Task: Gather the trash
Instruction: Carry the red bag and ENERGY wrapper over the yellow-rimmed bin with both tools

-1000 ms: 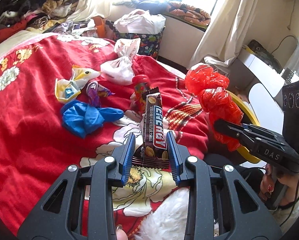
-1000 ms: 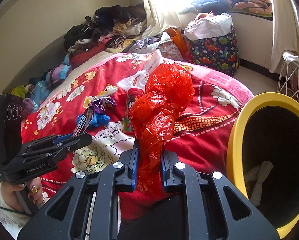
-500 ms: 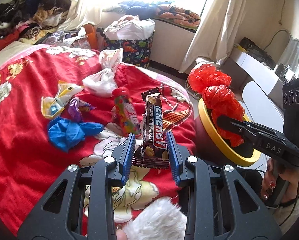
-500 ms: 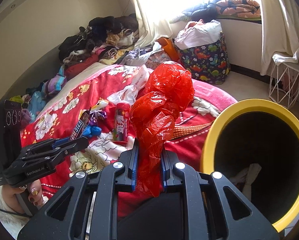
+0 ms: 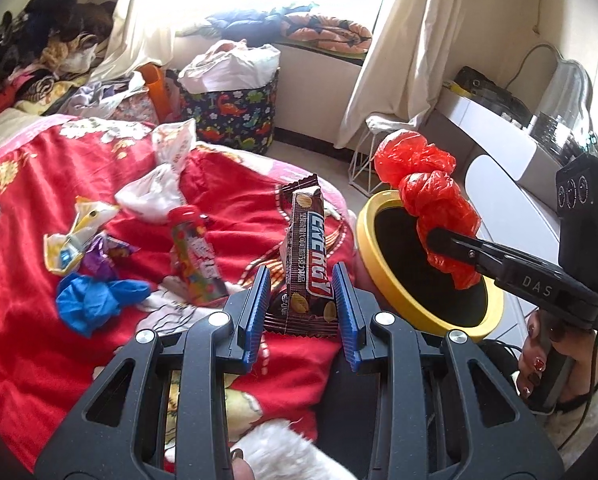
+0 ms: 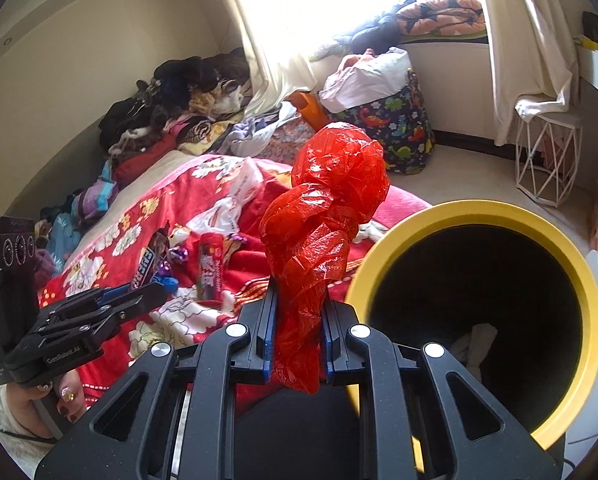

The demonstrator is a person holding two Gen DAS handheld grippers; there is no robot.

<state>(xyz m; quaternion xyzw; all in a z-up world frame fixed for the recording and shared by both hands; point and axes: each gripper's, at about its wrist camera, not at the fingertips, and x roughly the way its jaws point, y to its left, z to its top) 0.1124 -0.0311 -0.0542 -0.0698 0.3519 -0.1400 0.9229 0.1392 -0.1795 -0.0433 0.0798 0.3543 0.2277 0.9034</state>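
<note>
Currently both hands are loaded and near the yellow-rimmed bin. Right gripper has its fingers clamped on a crumpled red plastic bag, which sits just left of the bin mouth in its own view; from the left camera the bag overlaps the opening. Left gripper fingers pinch the bottom end of a chocolate bar wrapper, standing upright over the red bed cover, beside the bin, not over it.

Risks:
- Bag is light and springy (most of it sticks out above the fingers), so on release it could cling to a pad or drift onto the rim.
- Wrapper is held only by its lower edge; a quick swing could tilt it or slip it out.
- Two grippers converging on one opening may collide.

More trash remains on the bed: blue plastic bag, candy tube, white plastic bag.
</note>
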